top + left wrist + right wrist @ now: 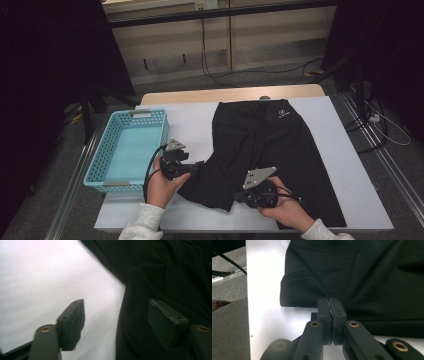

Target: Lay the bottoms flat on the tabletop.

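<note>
Black shorts (265, 145) lie spread on the white-covered table (190, 120), waistband at the far side. My left gripper (199, 165) is open at the left leg's outer edge. In the left gripper view (116, 303) one jaw hangs over bare white cover and the other over the black fabric (175, 277), with the cloth edge between them and neither pad pressing. My right gripper (236, 197) lies low at the near hem of the same leg, pointing left. In the right gripper view (331, 305) its jaws are shut on a pinch of the shorts (362, 277), and a crease runs up from the tips.
A light blue plastic basket (115, 131) stands at the table's left edge, just left of my left hand. The table's front edge and grey floor (229, 285) lie close to the right gripper. Cables trail on the floor beyond the table (260, 75).
</note>
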Motion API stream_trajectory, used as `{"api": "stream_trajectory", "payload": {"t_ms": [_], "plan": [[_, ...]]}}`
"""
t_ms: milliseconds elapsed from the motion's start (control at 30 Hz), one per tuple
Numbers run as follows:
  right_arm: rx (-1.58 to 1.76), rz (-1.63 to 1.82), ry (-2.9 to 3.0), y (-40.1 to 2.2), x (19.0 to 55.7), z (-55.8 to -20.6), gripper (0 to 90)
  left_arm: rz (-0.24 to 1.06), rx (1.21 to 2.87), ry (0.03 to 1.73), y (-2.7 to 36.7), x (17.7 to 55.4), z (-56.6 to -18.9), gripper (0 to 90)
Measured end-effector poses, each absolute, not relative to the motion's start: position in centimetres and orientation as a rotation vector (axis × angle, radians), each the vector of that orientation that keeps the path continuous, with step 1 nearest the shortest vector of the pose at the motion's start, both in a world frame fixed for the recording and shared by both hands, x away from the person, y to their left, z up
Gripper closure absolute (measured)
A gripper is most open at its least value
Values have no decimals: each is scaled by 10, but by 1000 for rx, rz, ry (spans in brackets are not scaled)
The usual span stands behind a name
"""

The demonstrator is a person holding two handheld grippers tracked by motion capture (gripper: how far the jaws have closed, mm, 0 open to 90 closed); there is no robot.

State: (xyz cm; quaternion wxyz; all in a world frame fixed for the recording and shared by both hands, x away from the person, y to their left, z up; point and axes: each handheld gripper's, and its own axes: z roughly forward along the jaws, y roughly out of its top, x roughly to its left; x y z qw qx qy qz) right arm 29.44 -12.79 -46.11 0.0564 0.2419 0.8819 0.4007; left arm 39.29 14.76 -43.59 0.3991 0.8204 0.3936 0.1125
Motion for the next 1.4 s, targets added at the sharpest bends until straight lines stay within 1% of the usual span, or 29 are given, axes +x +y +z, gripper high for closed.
{"api": "stream_trajectory", "payload": {"t_ms": [167,200,233,267,300,367,433,467,567,600,700,800,833,900,967,1000,1067,1267,1400], "plan": [[710,1187,2701,-130,294,-458,874,266,2081,998,147,393,-438,327],[710,1192,2698,-131,294,-457,848,266,2076,1000,147,393,-438,323],[710,1200,2694,-131,294,-455,781,263,2073,999,147,393,-437,317],[711,1208,2677,-131,294,-454,748,268,2066,1004,147,393,-437,313],[702,1216,2669,-131,294,-452,735,269,2066,1003,148,393,-436,309],[719,1248,2644,-130,295,-448,624,274,2061,1002,148,393,-436,300],[724,1276,2611,-125,296,-445,578,276,2056,1007,148,394,-436,292],[720,1287,2605,-121,296,-445,537,276,2057,1006,147,394,-437,291],[705,1278,2619,-102,297,-451,509,277,2064,1004,147,394,-438,288],[690,1276,2624,-95,296,-453,483,274,2062,1004,147,394,-438,287],[670,1273,2642,-76,296,-460,463,271,2063,1004,147,394,-438,287],[621,1224,2669,-65,295,-466,497,272,2066,1006,147,394,-439,288],[603,1227,2650,-64,294,-467,533,273,2065,1009,147,394,-439,290],[601,1227,2659,-65,293,-466,702,276,2062,1009,147,393,-439,292],[604,1212,2672,-68,294,-465,839,277,2060,1011,147,393,-438,295],[619,1217,2686,-72,294,-464,889,281,2062,1006,147,393,-438,298],[623,1214,2706,-79,294,-463,900,279,2059,1007,147,393,-438,306],[659,1186,2726,-106,289,-461,900,260,2052,1014,143,396,-440,333],[687,1181,2743,-117,288,-460,900,262,2045,1014,139,399,-441,361]]}}
